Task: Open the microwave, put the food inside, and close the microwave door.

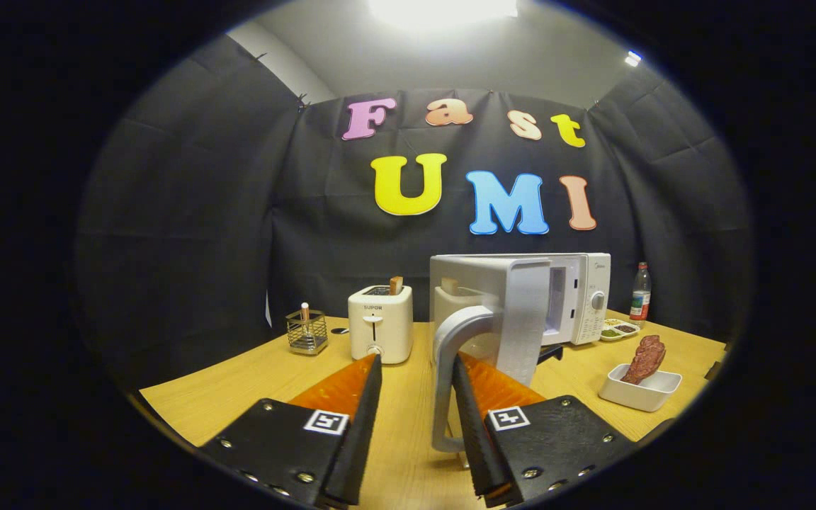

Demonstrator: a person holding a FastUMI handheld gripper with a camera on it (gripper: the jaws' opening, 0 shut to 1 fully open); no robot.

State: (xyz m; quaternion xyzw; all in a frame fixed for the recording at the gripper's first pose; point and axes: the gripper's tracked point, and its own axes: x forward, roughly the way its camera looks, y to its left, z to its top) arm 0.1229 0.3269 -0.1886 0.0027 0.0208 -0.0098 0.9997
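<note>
The white microwave [587, 297] stands at the back of the wooden table [238, 382], its door [514, 312] swung out towards me and seen nearly edge-on. The door's grey handle [445, 354] runs down between my fingers, close against the right fingertip [462, 368] and well apart from the left one. My gripper [416, 361] is open, with nothing pressed from both sides. The food, a reddish-brown piece of meat [646, 358], leans in a white dish [638, 393] to the right, beyond my right finger and in front of the microwave.
A white toaster [380, 322] with a slice of bread stands just beyond the left finger. A wire holder [307, 331] sits further left. A bottle [640, 292] and a small condiment tray [619, 329] lie right of the microwave.
</note>
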